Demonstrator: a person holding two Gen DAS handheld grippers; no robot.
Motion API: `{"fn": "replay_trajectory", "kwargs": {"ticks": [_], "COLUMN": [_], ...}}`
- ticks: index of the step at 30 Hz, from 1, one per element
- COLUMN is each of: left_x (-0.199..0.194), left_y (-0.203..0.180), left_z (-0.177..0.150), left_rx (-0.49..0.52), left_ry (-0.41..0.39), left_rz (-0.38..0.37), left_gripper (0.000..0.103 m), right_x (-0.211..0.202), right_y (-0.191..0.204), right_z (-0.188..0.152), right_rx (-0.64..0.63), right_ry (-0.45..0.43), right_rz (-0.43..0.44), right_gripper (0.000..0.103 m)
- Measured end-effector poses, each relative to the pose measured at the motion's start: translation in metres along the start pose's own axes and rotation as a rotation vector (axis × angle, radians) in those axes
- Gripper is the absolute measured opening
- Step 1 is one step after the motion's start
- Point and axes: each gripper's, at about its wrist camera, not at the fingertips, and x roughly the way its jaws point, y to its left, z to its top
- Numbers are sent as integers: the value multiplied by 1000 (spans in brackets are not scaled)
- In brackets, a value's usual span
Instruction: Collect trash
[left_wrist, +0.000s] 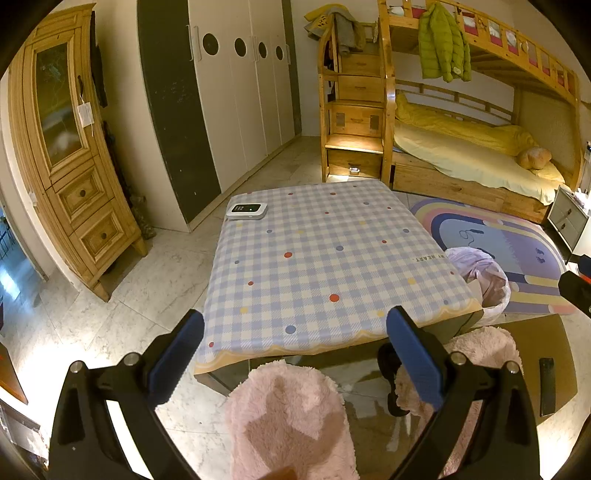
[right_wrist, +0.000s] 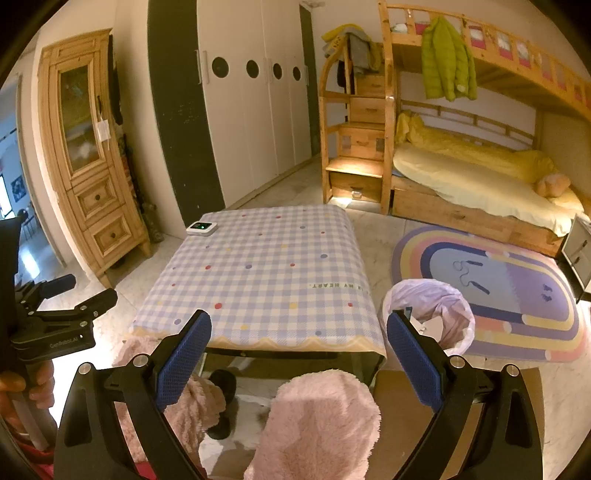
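A bin lined with a pale pink bag stands on the floor at the table's right front corner, with paper scraps inside; it also shows in the left wrist view. My left gripper is open and empty, held above the table's near edge. My right gripper is open and empty, also above the near edge, with the bin just right of its right finger. The left gripper also shows at the left edge of the right wrist view. The checked tablecloth carries only a small white device.
Pink fluffy slippers are below the grippers, over a glass table edge. A rainbow rug lies right of the bin. A wooden bunk bed, white wardrobe and wooden cabinet line the walls. A cardboard sheet lies on the floor.
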Motion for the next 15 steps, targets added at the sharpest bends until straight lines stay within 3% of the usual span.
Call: {"fn": "replay_trajectory", "kwargs": {"ticks": [15], "left_x": [2], "left_y": [3], "left_z": [1], "left_rx": [2], "left_ry": [-1], "left_rz": [6], "left_gripper": [96], "right_x": [1], "right_y": [1], "right_z": [1], "right_rx": [2], "right_ry": [0], "right_rz": [2], "right_gripper": [95]}}
